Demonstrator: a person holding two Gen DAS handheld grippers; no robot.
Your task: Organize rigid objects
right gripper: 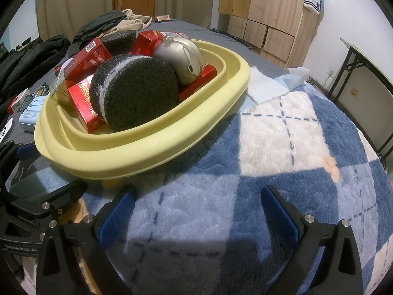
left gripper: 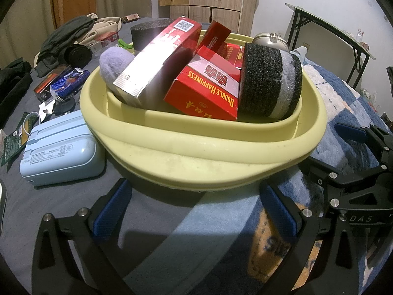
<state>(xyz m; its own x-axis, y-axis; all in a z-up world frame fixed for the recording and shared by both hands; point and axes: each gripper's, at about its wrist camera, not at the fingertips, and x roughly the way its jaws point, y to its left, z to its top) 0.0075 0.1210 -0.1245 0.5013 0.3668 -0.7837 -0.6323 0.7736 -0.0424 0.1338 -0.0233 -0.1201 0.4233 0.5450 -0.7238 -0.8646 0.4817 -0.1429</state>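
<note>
A pale yellow basin [left gripper: 203, 152] [right gripper: 137, 152] sits on the bed, straddling the grey sheet and the blue plaid blanket. Inside it lie red boxes, one marked Double Happiness [left gripper: 208, 88], a long red and silver carton [left gripper: 157, 59], a black foam disc [left gripper: 267, 78] [right gripper: 135, 91], a lilac fuzzy item [left gripper: 115, 66] and a silver metal flask [right gripper: 181, 56]. My left gripper [left gripper: 194, 211] is open just in front of the basin, nothing between its fingers. My right gripper [right gripper: 196, 211] is open over the blanket, to the right of the basin.
A light blue power bank [left gripper: 61, 152] lies left of the basin, with snack wrappers [left gripper: 71, 81], a black foam block [left gripper: 145, 36] and dark clothes [left gripper: 63, 39] beyond it. A folding table [left gripper: 331, 36] stands at the right. Wooden cabinets [right gripper: 270, 12] line the back wall.
</note>
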